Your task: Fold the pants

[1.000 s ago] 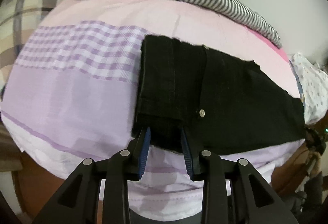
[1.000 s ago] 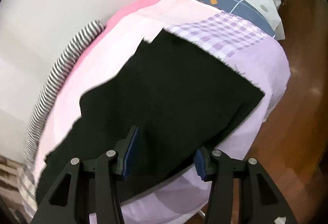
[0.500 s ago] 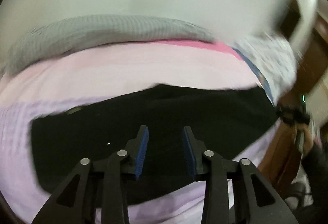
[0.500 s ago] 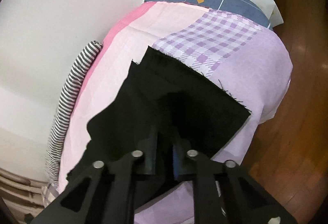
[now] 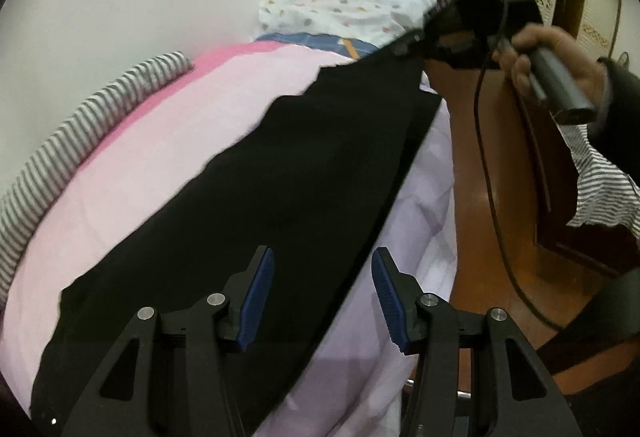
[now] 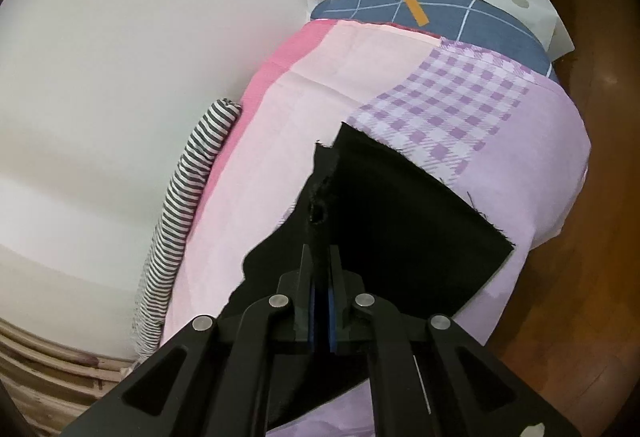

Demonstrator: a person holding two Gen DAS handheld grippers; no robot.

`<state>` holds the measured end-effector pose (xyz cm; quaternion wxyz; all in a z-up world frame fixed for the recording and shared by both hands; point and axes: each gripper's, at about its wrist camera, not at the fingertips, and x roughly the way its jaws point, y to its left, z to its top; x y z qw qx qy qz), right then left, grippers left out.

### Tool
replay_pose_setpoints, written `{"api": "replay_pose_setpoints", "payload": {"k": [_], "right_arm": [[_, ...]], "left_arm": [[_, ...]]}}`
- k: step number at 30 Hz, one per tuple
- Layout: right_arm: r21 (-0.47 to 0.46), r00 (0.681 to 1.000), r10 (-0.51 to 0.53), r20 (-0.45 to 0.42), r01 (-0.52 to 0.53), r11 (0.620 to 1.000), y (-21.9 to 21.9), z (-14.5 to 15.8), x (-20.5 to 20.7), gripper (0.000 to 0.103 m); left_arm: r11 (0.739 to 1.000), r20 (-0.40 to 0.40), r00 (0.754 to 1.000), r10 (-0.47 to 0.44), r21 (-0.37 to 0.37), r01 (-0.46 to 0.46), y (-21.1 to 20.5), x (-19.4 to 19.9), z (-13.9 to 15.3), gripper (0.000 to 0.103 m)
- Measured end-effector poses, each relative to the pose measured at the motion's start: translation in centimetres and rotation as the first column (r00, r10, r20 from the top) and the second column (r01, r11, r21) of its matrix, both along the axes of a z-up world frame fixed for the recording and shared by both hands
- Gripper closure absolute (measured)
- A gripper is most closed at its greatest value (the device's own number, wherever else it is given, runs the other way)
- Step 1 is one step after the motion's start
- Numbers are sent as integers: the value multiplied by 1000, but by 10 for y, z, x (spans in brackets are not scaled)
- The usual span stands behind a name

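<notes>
Now the black pants (image 5: 288, 197) lie stretched along the bed (image 5: 168, 141), near its outer edge and over the pink and lilac bedding. At the far leg end, the right gripper (image 6: 321, 277) has its jaws pressed together on a raised fold of the cloth. In the left wrist view, the left gripper (image 5: 322, 297) hangs over the nearer part of the pants; its jaws have just been opening, spread above the cloth without gripping it. A striped pillow (image 5: 80, 141) lies along the wall edge.
</notes>
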<state>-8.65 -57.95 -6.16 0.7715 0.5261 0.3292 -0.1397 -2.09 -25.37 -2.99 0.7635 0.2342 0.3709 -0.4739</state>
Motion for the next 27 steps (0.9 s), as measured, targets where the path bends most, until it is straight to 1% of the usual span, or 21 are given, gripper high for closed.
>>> {"api": "replay_pose_setpoints", "payload": {"k": [1,3,6,7,8,9,10,11,12,13,14,18,20,23,25,27], "right_arm": [[8,1000,1,12,-1,1000,0,2,0,98],[-2,1000,2,15,-2,1000,-1,5,0,98],[-11,1000,-11,19,11,1000,-4,7,0,98],[-9,1000,-18,23,18,1000,-5,8,-2,98],[-8,999,-17,27,18,1000,-7,7,-3,98],[-9,999,-16,28,17,1000,-7,7,-4,98],[-14,1000,-17,20,17,1000,-7,6,-6,98],[-16,1000,-16,13,16,1000,-6,4,-7,98],[-16,1000,-15,5,15,1000,-6,2,-8,98],[-14,1000,-19,-1,19,1000,-6,-1,-10,98],[-15,1000,-26,-8,26,1000,-6,-3,-12,98],[-10,999,-52,-12,52,999,-8,-9,-20,99],[-40,999,-50,-19,49,998,-6,-7,-20,99],[-62,996,-65,-57,61,996,-4,-14,-22,99],[-71,994,-67,-84,61,996,-3,-23,-24,99],[-66,988,-89,-125,82,994,-3,-34,-30,99]], "left_arm": [[1000,-21,1000,-10,0,10,-5,-1,-3,51],[999,-29,999,-25,19,26,-15,-3,-10,51],[998,3,999,-33,50,33,-30,-10,-18,51],[998,24,999,-22,68,20,-34,-10,-22,51],[997,25,1000,-12,71,10,-36,-9,-25,52],[998,16,1000,-2,67,1,-37,-6,-26,58],[998,-9,1000,2,56,-1,-37,-2,-27,68],[998,-33,999,3,55,-1,-38,1,-29,85],[998,-49,999,6,56,-4,-39,4,-30,88],[999,-65,998,7,52,-3,-40,5,-31,90],[999,-67,998,3,45,0,-39,6,-31,93],[999,-56,998,-19,42,21,-46,3,-30,96],[999,-48,998,-29,42,31,-50,1,-31,96],[998,-57,998,-40,56,43,-56,-1,-38,97],[997,-75,996,-38,64,43,-58,-1,-44,97],[998,-100,995,-28,55,33,-56,2,-48,97]]}}
